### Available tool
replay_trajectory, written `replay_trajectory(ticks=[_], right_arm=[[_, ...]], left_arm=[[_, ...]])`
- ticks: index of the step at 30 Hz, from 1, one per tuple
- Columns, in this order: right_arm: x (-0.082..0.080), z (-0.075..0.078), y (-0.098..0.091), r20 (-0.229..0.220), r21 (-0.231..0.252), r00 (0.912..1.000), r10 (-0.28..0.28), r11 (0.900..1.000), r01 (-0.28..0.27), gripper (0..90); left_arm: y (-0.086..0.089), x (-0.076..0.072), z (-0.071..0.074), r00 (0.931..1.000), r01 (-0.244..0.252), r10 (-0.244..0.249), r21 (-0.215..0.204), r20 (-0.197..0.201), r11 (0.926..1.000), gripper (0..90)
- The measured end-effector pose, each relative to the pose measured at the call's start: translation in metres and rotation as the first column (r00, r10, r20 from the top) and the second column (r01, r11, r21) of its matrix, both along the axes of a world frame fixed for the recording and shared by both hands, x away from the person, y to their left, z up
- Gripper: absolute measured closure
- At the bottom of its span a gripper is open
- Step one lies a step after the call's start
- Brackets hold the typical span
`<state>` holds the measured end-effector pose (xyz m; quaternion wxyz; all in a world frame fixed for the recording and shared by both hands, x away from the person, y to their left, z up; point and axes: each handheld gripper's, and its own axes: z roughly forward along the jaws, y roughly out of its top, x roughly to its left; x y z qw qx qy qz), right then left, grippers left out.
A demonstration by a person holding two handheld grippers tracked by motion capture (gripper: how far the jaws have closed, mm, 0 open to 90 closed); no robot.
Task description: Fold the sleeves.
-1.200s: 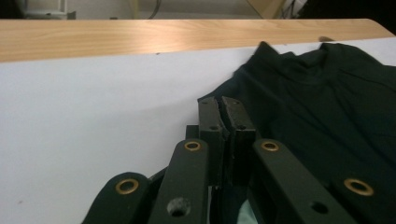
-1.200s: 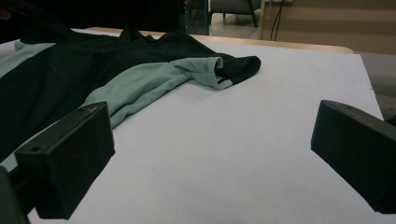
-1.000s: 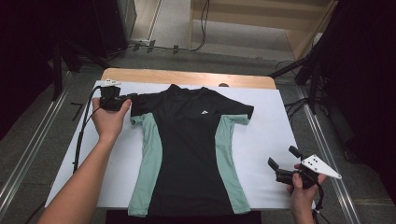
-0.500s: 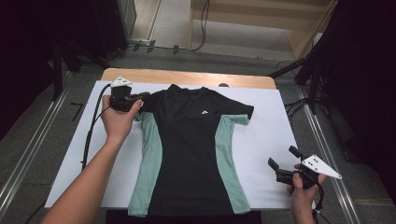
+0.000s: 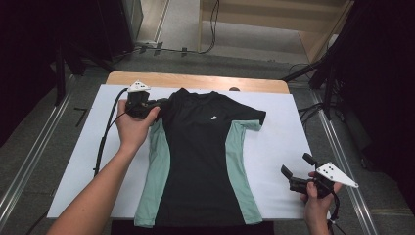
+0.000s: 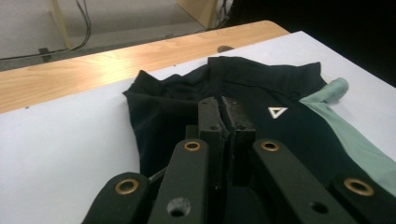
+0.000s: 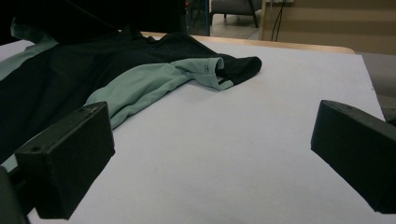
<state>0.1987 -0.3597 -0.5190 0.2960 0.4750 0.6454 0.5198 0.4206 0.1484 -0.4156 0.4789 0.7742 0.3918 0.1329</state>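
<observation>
Since the shirt (image 5: 203, 161) is soft and limp, its sleeve is pinched by the clenched left tongs (image 6: 226, 116); the right tongs (image 5: 293, 177) are held released.

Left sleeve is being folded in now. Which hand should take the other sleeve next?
Right, probably. The right gripper is open over bare white board on that side, with the right sleeve ahead of its jaws. The left gripper is shut on the left sleeve.

Ahead of the right tool (image 5: 297, 172) lies bare white counter (image 7: 261, 140); the shirt (image 5: 205, 161) lies well off to its left. The left tool (image 6: 226, 119) sits on the shirt's folded sleeve.
</observation>
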Motion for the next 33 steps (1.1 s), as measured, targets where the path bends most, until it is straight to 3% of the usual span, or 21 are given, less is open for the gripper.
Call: replay_trajectory(ticks=[17,33], right_arm=[[0.000,0.000,-0.001,0.000,0.005,1.0000,0.001,1.0000,-0.001,0.0],[0.000,0.000,-0.001,-0.002,0.012,1.0000,0.003,0.9999,-0.003,0.0]], left_arm=[[-0.049,0.004,-0.012,0.9962,0.076,-0.075,0.000,-0.043,0.9971,87.1],[-0.078,0.015,-0.033,0.9912,0.083,-0.084,-0.016,-0.103,0.9965,87.1]])
